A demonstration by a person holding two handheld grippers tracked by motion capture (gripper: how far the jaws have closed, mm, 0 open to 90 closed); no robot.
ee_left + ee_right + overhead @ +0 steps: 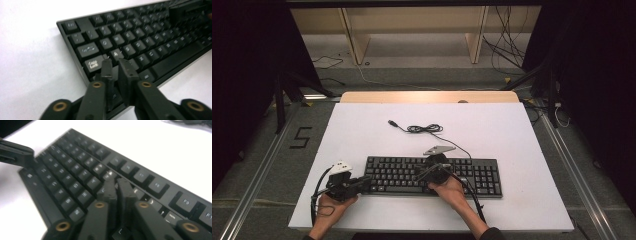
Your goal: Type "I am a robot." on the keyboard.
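High view: both tongs, left and right, nearly closed and holding nothing, poke the keyboard on the tabletop. It is probably rigid and light (keys give); grip its end edges.

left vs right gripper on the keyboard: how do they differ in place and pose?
The left gripper sits at the keyboard's left end, its tips over the keys by Caps Lock; the right gripper hangs over the middle of the keyboard. The left one lies low and points sideways across the keys; the right one points up the table from the front edge. Shared: both have black jaws nearly together with nothing between them.
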